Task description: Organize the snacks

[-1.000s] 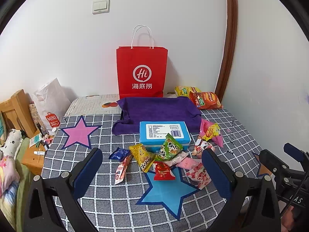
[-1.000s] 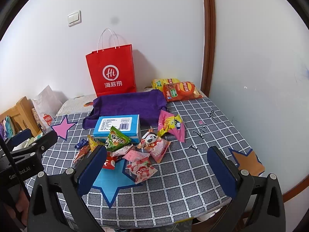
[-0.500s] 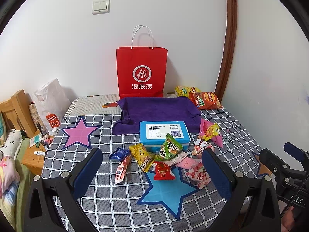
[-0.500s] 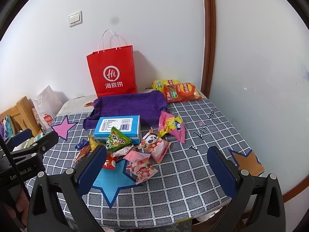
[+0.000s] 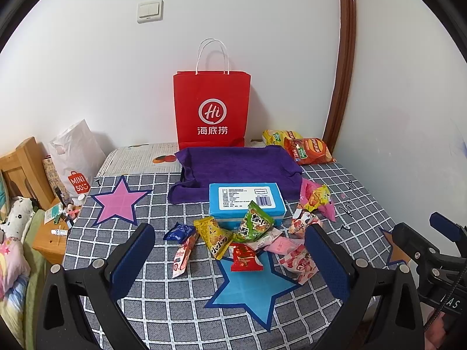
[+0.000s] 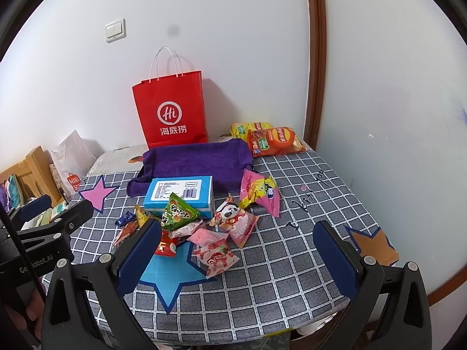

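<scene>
Several small snack packets (image 5: 248, 239) lie in a loose pile on the checked tablecloth, around a blue star mat (image 5: 248, 288); they also show in the right wrist view (image 6: 201, 227). A blue box (image 5: 246, 201) sits behind them, and behind it a purple cloth-lined tray (image 5: 236, 163). A red paper bag (image 5: 211, 110) stands against the wall. Two chip bags (image 5: 303, 145) lie at the back right. My left gripper (image 5: 230, 256) is open and empty, held above the table's near edge. My right gripper (image 6: 238, 250) is open and empty, to the right of the left one.
A pink star mat (image 5: 118, 201) lies at the table's left, an orange star mat (image 6: 372, 246) at the right front. A white Miniso bag (image 5: 76, 157) and a wooden bedside stand (image 5: 20, 169) are left of the table. Walls close the back and right.
The right wrist view has shifted very slightly; otherwise nothing has moved.
</scene>
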Action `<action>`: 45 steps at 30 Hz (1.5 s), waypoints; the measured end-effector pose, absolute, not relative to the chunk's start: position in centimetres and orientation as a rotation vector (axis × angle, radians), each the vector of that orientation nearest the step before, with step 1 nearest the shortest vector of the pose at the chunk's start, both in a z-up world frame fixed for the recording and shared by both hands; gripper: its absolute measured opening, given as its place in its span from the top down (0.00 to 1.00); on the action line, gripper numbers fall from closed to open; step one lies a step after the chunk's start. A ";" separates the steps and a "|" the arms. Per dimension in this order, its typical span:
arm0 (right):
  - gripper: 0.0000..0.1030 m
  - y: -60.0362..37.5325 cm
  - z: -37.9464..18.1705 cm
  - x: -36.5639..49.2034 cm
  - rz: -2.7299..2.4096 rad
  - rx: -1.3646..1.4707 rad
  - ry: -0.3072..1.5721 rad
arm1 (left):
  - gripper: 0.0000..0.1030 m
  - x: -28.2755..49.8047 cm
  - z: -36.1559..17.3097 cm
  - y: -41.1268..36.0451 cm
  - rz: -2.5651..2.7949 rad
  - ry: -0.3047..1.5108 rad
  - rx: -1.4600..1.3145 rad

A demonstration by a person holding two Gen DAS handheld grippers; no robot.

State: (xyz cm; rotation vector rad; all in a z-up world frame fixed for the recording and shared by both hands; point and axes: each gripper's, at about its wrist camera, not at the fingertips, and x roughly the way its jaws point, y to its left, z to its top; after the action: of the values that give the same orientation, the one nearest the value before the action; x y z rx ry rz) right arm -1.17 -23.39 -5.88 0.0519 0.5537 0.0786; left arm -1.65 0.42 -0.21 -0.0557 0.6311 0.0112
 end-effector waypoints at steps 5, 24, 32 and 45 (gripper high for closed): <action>0.01 -23.4 -5.9 -1.2 0.079 0.051 0.553 | 0.00 -1.7 -0.2 0.4 0.011 0.632 -0.055; 0.01 -23.5 -5.7 -1.1 0.083 0.049 0.544 | 0.00 -1.4 -0.4 0.4 0.017 0.631 -0.051; 0.01 -23.5 -7.1 0.1 0.113 0.068 0.563 | 0.00 0.1 -2.4 1.3 0.027 0.673 -0.065; 0.16 -23.6 -15.8 6.5 0.109 0.049 0.739 | 0.02 5.2 -10.0 4.5 0.078 0.832 -0.104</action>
State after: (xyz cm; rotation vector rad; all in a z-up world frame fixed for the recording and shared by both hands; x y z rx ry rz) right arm 6.46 -23.59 -15.81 0.0487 0.7387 0.1091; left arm 5.25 4.45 -10.02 -0.1040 0.8319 0.0775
